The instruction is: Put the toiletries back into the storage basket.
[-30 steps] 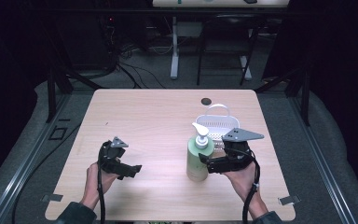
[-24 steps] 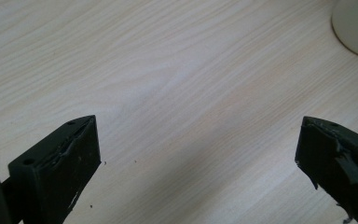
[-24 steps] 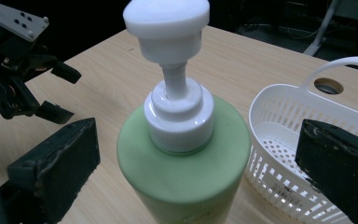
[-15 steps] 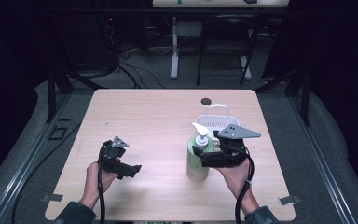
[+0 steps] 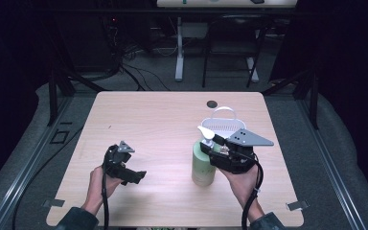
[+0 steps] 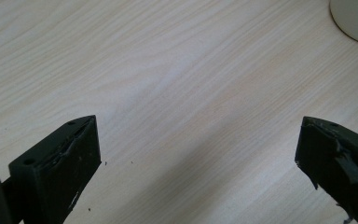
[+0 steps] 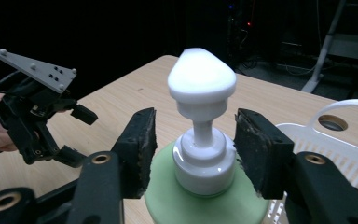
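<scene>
- The right claw point(image 7: 195, 158) brackets the white collar of a pale green plastic pump bottle with a white dispenser head point(image 5: 204, 163). Its jaws have just been closing around that neck, one pad point(image 7: 142, 149) at each side.
- In the right gripper view a thin gap seems to remain at each pad, so the neck looks framed rather than pinched; the claw reads as unclenched, though nearly there.
- The bottle stands upright on the light wood tabletop point(image 5: 163, 124), directly between the right claw's jaws, with the pump head rising above them.
- Just beyond the right claw sits a white slatted plastic basket with an arched handle point(image 5: 223, 123).
- The left claw point(image 5: 133, 176) rests well to the far side of the bottle from the right claw, jaws spread wide with nothing but bare tabletop between them.
- Handling, as a judgement: the smooth, rounded body would likely slip and flex under pressure, while the stiff ridged collar below the pump offers the surer hold.
- If filled, the bottle would hang bottom-heavy from a neck grip; a straight, slow lift seems wise, keeping clear of the pump head so it is not pressed.
</scene>
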Demonstrator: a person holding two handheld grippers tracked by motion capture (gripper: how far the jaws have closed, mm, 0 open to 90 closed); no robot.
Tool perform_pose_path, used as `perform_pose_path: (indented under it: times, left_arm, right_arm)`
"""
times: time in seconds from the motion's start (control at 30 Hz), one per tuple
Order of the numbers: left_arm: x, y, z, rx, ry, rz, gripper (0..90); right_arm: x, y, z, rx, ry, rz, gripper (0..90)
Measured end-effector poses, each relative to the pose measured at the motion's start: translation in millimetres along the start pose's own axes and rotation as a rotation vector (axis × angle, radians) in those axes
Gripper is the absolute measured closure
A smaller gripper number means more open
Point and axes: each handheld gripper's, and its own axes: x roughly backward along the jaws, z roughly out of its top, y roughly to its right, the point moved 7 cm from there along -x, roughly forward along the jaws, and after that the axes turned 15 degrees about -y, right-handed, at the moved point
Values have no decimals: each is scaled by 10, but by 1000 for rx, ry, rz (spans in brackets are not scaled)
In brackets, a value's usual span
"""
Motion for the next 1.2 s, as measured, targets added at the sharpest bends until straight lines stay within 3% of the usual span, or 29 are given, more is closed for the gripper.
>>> perform_pose_path:
  times: [0.23,0.37,0.8,1.2]
  left_arm:
    - [6,-5,0,-7,-2,9,1]
    - [8,-13,-1,-2,-1,11,1]
    - [13,-17,9,3,6,19,1]
    - [12,-32,3,-2,1,20,1]
  right_arm:
    - [19,1,8,-40,61,4,530]
    - [31,-9,9,-37,86,-5,593]
    - [33,-7,14,-61,113,-8,658]
    - [36,-25,12,-23,121,-62,675]
